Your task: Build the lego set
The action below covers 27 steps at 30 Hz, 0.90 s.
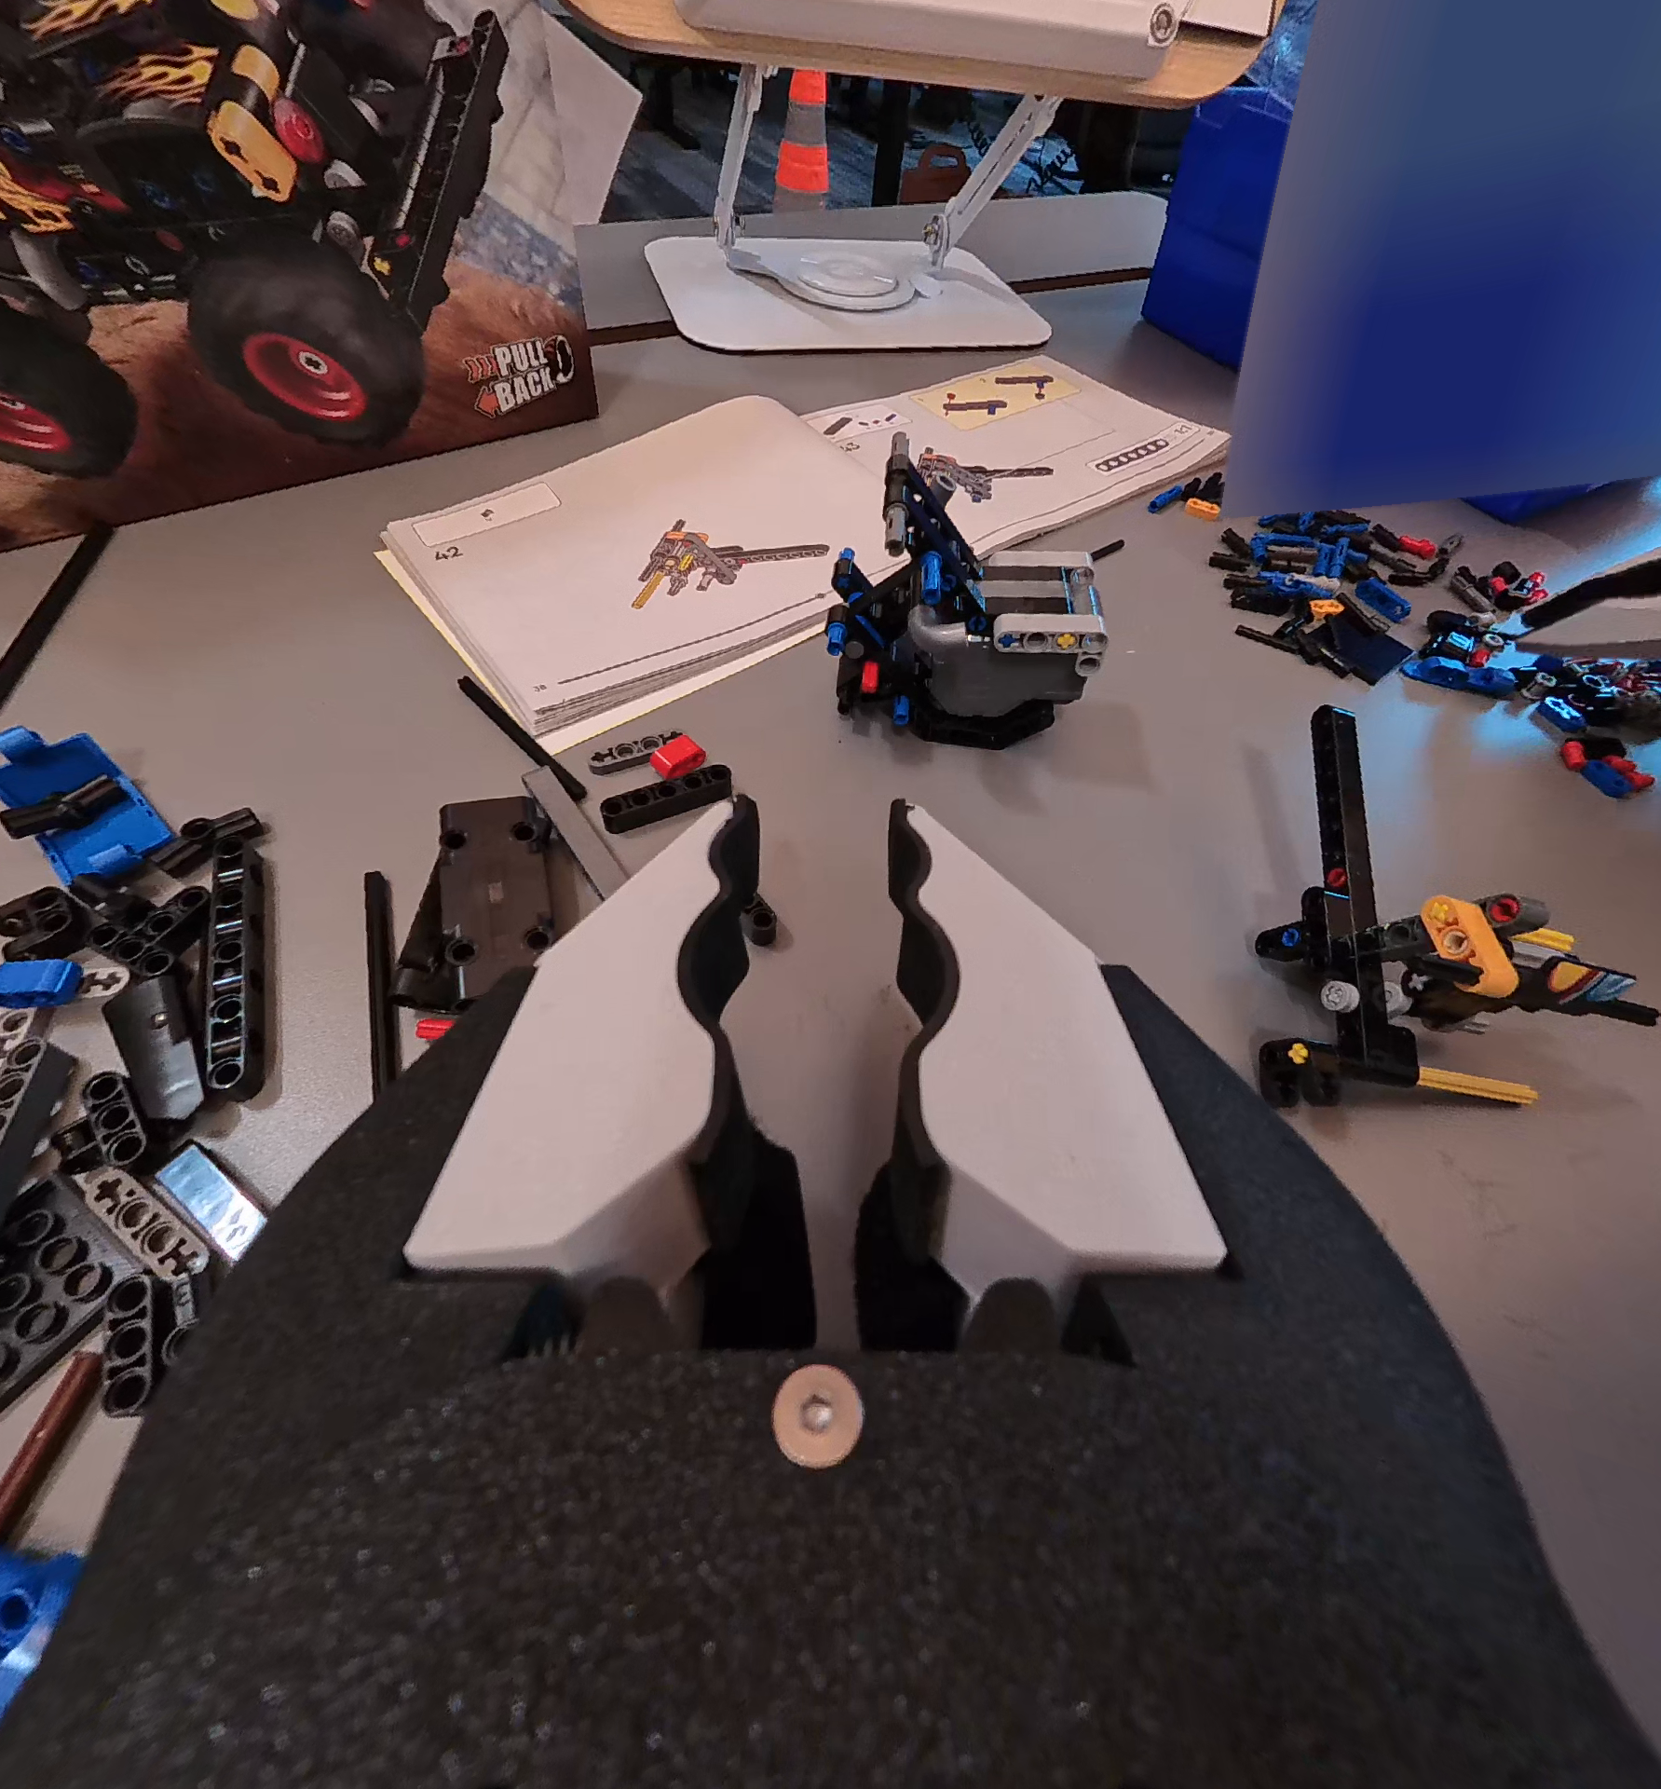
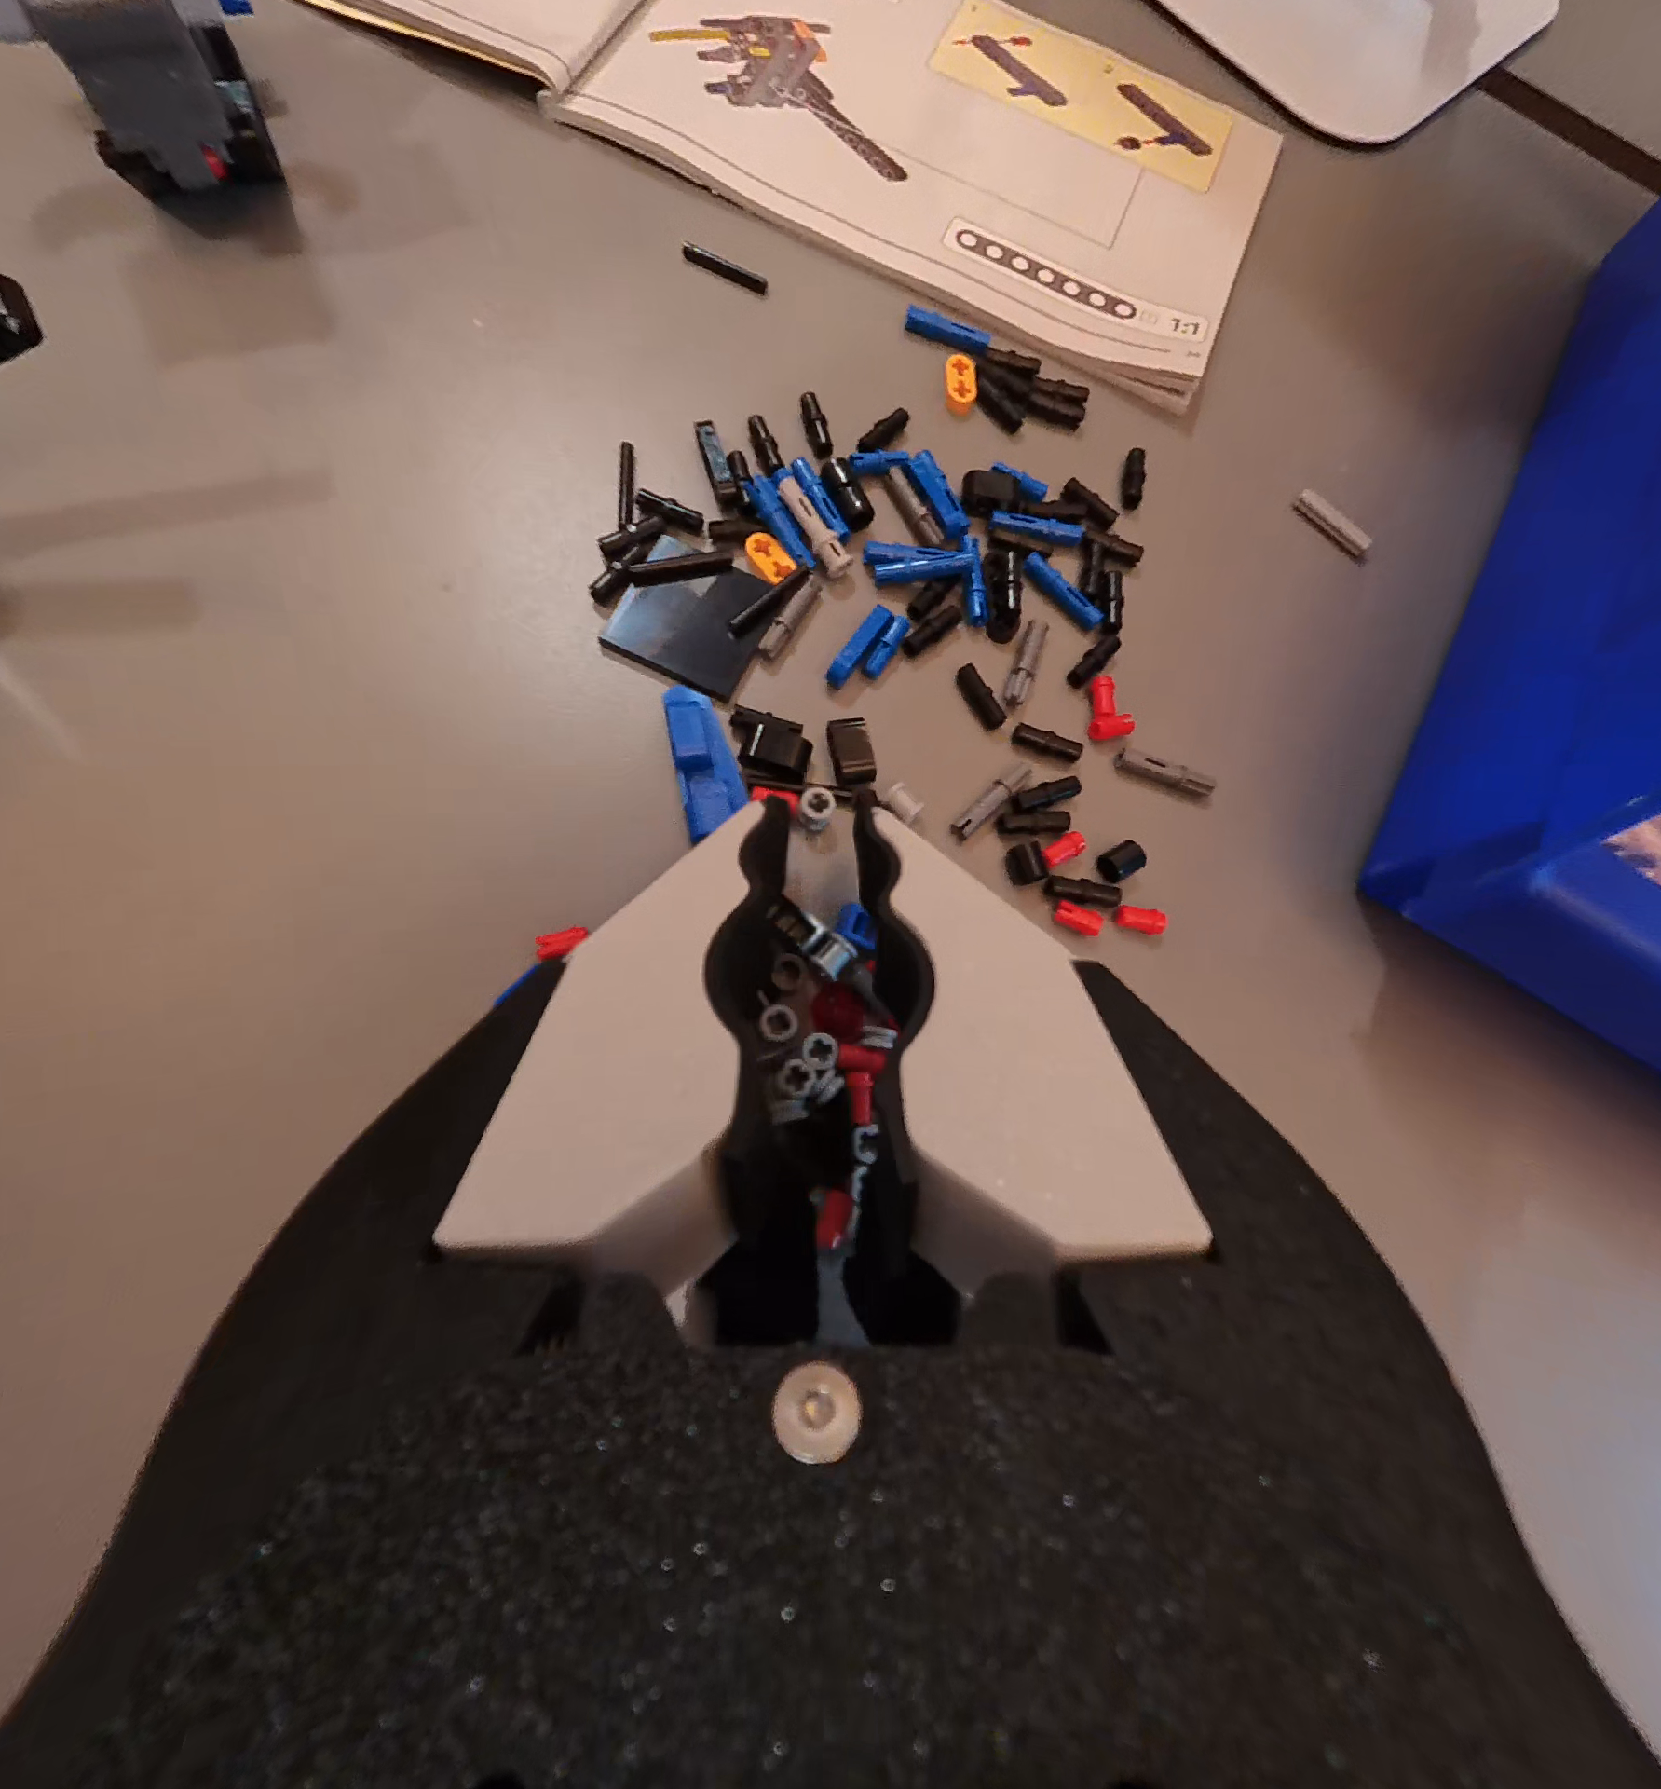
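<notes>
My left gripper [image 1: 818,808] is open and empty above bare grey table [image 1: 904,968], in front of a grey, black and blue partial build [image 1: 971,629]. A second sub-assembly with a long black beam and an orange piece [image 1: 1388,968] lies to its right. My right gripper [image 2: 816,805] hovers over a pile of small black, blue, red and grey pins [image 2: 904,561]. A small grey bush [image 2: 816,811] sits between its fingertips with a gap on each side, so the pads do not press it. Its finger [image 1: 1639,620] shows at the right edge of the left wrist view.
An open instruction booklet [image 1: 662,561] lies behind the build, also in the right wrist view [image 2: 904,126]. The set's box [image 1: 178,242] stands at the back left. Black beams and blue panels [image 1: 129,968] lie left. A blue bin [image 2: 1581,581] stands right. A white stand base [image 1: 855,290] is behind. Left tips to right tips: about 30 cm.
</notes>
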### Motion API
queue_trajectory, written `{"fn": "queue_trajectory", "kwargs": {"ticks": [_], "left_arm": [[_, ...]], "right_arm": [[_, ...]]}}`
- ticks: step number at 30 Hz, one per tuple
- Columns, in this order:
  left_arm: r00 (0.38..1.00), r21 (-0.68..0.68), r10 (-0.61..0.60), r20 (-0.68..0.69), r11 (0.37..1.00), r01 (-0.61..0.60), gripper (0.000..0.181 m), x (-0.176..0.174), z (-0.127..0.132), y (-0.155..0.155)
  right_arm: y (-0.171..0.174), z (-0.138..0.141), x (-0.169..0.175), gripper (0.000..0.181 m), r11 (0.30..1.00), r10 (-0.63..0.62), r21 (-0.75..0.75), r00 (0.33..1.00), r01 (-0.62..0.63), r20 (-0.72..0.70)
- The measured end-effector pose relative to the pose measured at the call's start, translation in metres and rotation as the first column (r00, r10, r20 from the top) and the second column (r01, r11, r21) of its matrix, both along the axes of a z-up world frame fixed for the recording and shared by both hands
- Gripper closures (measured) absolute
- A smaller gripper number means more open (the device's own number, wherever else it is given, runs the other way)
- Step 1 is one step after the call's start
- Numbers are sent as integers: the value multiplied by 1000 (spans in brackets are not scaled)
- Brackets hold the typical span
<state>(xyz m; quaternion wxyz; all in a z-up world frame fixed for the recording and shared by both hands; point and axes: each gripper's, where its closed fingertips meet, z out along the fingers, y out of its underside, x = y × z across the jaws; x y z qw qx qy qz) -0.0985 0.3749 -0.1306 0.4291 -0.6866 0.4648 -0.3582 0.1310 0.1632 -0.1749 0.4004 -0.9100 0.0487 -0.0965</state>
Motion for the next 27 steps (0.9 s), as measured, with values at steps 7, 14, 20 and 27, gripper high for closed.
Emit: {"fn": "queue_trajectory", "kwargs": {"ticks": [7,14,20,27], "left_arm": [[1000,0,1,2,1000,-1,156,0,0,0],[1000,2,1,1,1000,-1,156,0,0,0],[1000,8,-1,14,1000,0,156,-1,3,-1],[1000,2,-8,30,1000,8,156,-1,5,-1]], "right_arm": [[5,-8,2,169,1000,3,-19,999,-4,-32],[6,-1,1,175,999,18,28,996,-16,-84],[12,48,-11,175,929,136,366,865,58,-483],[26,64,-39,175,906,231,418,903,-65,-362]]}}
